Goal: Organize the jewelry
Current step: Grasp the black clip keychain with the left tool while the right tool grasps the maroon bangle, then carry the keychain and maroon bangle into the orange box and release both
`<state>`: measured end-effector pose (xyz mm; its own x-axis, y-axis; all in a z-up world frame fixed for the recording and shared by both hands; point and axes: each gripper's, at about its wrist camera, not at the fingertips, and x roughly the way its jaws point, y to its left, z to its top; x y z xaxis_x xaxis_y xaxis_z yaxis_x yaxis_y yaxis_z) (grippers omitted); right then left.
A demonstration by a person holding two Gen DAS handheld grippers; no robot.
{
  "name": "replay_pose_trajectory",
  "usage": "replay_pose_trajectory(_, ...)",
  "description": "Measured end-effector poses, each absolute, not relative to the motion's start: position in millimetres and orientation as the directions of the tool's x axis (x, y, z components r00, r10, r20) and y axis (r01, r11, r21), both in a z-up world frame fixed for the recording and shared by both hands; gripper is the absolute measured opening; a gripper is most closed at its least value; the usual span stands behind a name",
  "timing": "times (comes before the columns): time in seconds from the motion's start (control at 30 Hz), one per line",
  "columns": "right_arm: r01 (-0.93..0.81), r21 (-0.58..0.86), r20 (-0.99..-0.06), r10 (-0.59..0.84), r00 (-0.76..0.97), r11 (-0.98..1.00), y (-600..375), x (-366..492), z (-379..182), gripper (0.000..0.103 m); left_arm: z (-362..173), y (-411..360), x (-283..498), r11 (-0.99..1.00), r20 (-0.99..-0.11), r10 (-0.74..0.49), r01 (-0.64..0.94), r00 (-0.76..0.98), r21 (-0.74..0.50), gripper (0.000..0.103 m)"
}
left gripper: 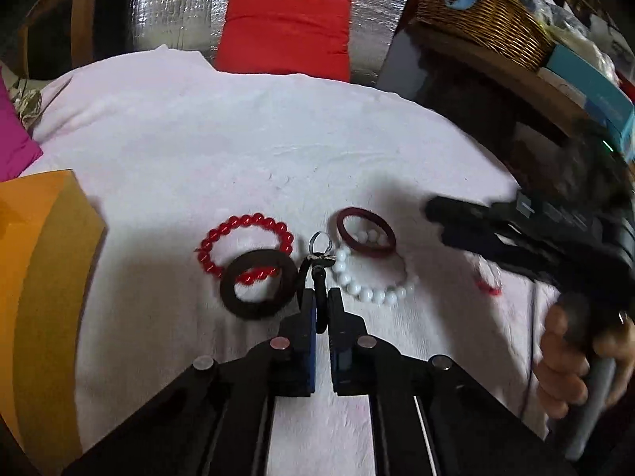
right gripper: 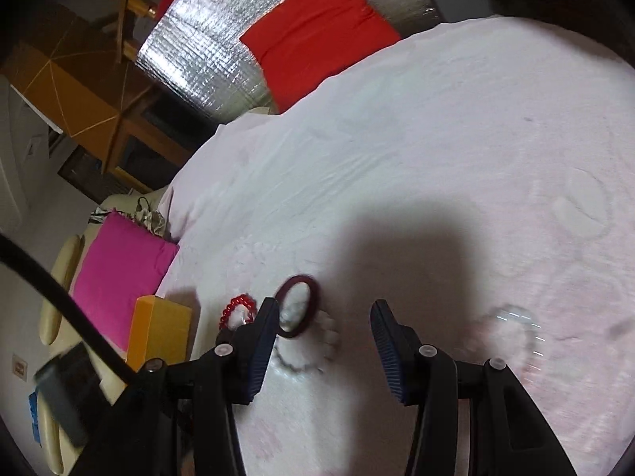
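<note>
Left wrist view: left gripper (left gripper: 322, 305) clamped on thin black cord loop (left gripper: 320, 277), small metal ring (left gripper: 318, 240) at its far end. On white cloth (left gripper: 198, 127): red bead bracelet (left gripper: 246, 248) overlapped by dark flat ring (left gripper: 258, 285); white bead bracelet (left gripper: 371, 281) partly under maroon bangle (left gripper: 366, 237). Orange box (left gripper: 43, 277) at left. Right gripper (left gripper: 440, 218) at right edge, blurred, hand (left gripper: 567, 361) on its handle.

Right wrist view: right gripper (right gripper: 323, 317) half-open, nothing between jaws. Maroon bangle (right gripper: 297, 305), red bead bracelet (right gripper: 238, 309) beyond left finger. Clear bead bracelet (right gripper: 520, 329) blurred at right.
</note>
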<state>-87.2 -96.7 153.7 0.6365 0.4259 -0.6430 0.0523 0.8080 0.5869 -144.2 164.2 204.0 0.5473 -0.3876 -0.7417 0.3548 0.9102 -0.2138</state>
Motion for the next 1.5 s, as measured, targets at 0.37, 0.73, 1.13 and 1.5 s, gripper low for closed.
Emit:
replay_pose_trajectory(0.37,0.073,0.431,-0.739,0.305,0.6,0.899,-42.9,-49.1,138.2,0.013,213.6,196.6,-176.9,0.909,-0.742,-0.387,0.363,0.548,-0.207,0.006)
replay_pose_trajectory(0.73,0.075,0.491,-0.652,0.309,0.692,0.868,-72.6,-82.2,167.6,0.007,200.1,194.4,-174.1,0.916,-0.729,-0.378,0.345,0.571,-0.205,0.006)
replay_pose_trajectory(1.13,0.079,0.497,-0.668,0.322,0.671,0.864,-84.5,-112.4,171.4,0.007,166.3,156.2,-162.6,0.91,-0.758,-0.326,0.405,0.565,-0.089,0.066)
replay_pose_trajectory(1.5,0.072,0.478,-0.669,0.31,0.676,0.876,-85.2,-115.8,175.2,0.007,139.3,151.6,-129.8,0.921,-0.789,-0.337,0.354,0.514,-0.163,0.005)
